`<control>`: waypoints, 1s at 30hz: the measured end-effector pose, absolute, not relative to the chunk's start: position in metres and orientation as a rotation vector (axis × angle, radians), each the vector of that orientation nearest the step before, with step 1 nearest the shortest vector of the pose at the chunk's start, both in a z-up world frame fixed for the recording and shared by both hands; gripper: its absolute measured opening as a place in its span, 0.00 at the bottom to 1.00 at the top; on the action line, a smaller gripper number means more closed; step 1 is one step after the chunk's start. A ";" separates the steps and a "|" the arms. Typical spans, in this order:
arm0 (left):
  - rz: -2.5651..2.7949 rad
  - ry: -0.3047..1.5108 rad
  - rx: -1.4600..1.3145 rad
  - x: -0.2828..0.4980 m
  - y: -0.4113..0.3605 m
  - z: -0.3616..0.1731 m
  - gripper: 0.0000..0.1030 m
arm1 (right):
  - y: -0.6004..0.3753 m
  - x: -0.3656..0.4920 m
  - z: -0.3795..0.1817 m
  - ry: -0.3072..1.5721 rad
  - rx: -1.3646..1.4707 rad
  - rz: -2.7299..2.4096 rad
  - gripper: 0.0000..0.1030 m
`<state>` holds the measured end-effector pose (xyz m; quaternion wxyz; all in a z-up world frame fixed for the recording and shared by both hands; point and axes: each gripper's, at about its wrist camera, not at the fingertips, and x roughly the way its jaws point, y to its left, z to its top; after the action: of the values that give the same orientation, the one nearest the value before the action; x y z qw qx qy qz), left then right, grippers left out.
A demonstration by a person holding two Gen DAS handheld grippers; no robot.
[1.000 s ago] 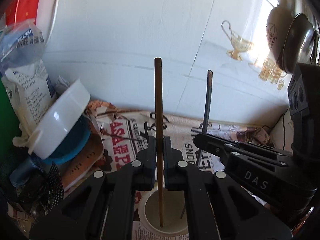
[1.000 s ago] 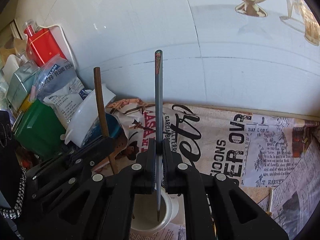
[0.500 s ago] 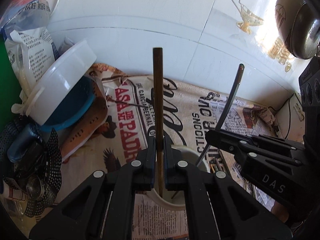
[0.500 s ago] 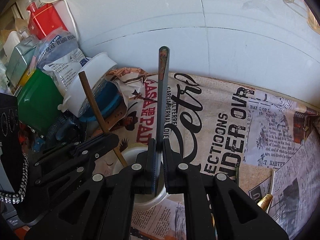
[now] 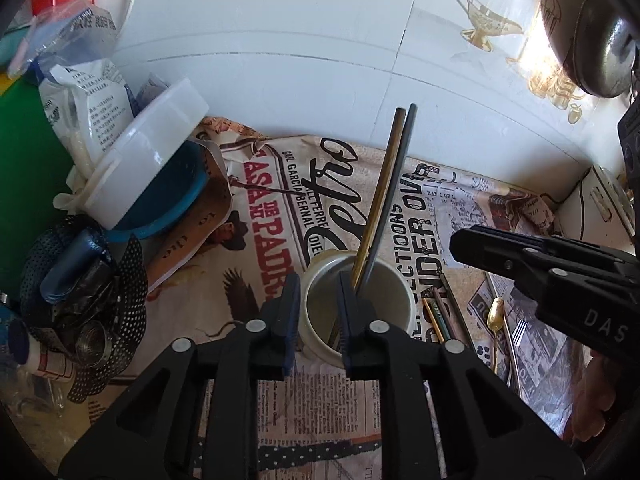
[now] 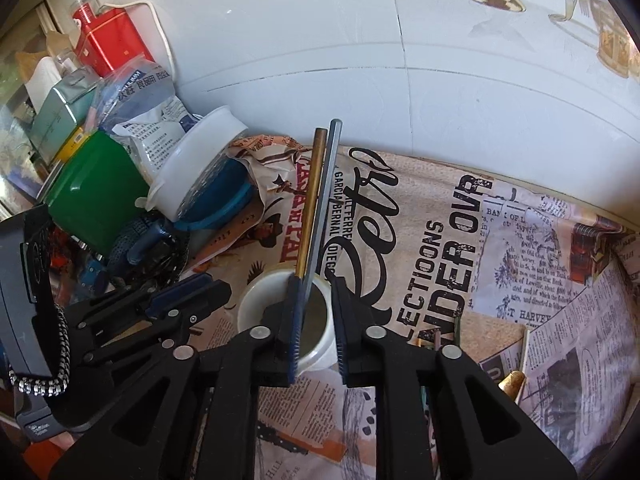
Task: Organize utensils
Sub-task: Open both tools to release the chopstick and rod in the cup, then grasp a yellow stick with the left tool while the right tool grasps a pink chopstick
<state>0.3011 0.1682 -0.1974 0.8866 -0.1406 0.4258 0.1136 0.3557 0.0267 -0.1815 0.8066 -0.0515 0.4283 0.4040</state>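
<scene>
Both grippers hover right over the round white plastic cup [image 5: 360, 300], angled down at it. Left gripper [image 5: 318, 312] jaws spread wide, gripping nothing; right gripper [image 6: 316, 320] the same. 2 chopsticks, a brown wooden chopstick [image 5: 380, 196] and a dark grey chopstick [image 5: 394, 196], lean together inside the cup on the newspaper-print tablecloth [image 6: 500, 240].

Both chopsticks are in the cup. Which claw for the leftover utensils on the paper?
Probably right. The loose chopsticks and gold spoon lie right of the cup, on the side of the right claw. The left claw is open too, but would have to cross over.
</scene>
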 end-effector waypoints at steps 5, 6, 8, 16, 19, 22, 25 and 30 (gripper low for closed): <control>0.263 0.840 -0.279 0.290 0.157 -0.173 0.35 | 0.007 0.346 -0.164 0.860 -0.120 0.871 0.23; 0.268 0.828 -0.278 0.288 0.155 -0.168 0.40 | 0.002 0.344 -0.160 0.848 -0.120 0.871 0.27; 0.274 0.808 -0.275 0.284 0.149 -0.160 0.47 | -0.008 0.341 -0.154 0.830 -0.118 0.873 0.32; 0.274 0.744 -0.267 0.273 0.118 -0.137 0.66 | -0.048 0.334 -0.140 0.771 -0.156 0.838 0.46; 0.277 0.741 -0.267 0.272 0.105 -0.132 0.73 | -0.066 0.335 -0.140 0.760 -0.168 0.819 0.47; 0.289 0.732 -0.269 0.271 0.092 -0.130 0.82 | -0.084 0.336 -0.142 0.760 -0.168 0.805 0.48; 0.298 0.728 -0.263 0.272 0.080 -0.131 0.83 | -0.101 0.337 -0.145 0.764 -0.164 0.792 0.48; 0.304 0.741 -0.256 0.278 0.057 -0.139 0.83 | -0.127 0.341 -0.155 0.780 -0.168 0.771 0.48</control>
<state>0.2785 0.0575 -0.1387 0.9130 -0.1244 0.3595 0.1475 0.3406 -0.1275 -0.1550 0.8501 -0.0800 0.3702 0.3660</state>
